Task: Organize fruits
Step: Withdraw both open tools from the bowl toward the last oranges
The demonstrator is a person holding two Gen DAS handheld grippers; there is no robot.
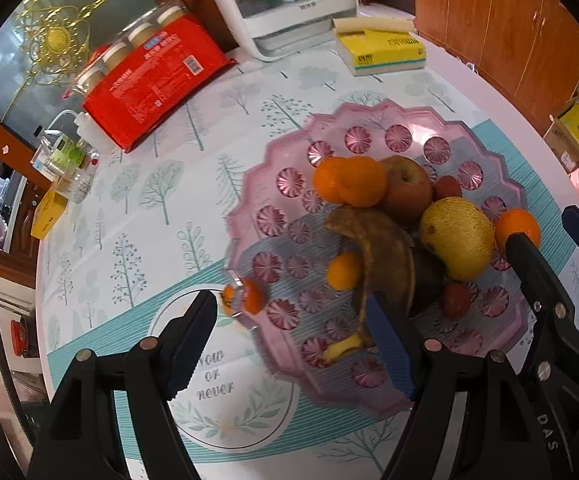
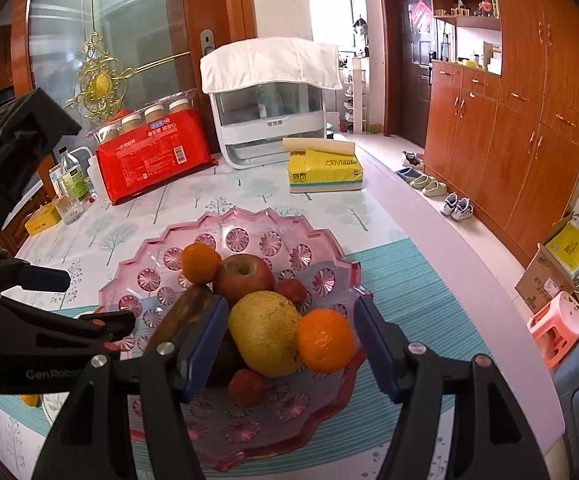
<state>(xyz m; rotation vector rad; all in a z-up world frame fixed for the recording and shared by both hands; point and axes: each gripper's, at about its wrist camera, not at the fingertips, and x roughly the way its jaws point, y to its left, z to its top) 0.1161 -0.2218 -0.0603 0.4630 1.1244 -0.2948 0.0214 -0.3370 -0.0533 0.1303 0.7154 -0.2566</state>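
Status of the sort: nearly complete, by my reading. The pink tray (image 2: 329,264) on the counter (image 1: 137,216) already carries the bulk of the fruit: a red apple (image 2: 243,278), a yellow pear (image 2: 263,332), an overripe brown banana (image 1: 381,252), several oranges, among them one at the tray's right side (image 2: 324,340), and small red fruits such as the one at the front (image 2: 246,387). One small orange (image 1: 245,298) lies off the tray, at its outer edge, on the counter; through the rim's distortion I cannot tell whether it touches. That piece appears to be what is left.

My left tongs (image 1: 293,340) point steeply down, straddling the tray's near rim, jaws standing well apart and holding nothing; the stray orange lies just beyond the left finger's tip.

My right tongs (image 2: 289,344) angle down at the pile's front, jaws apart and empty. The pear and the right-hand orange show in the gap, neither pad visibly pressing on them.
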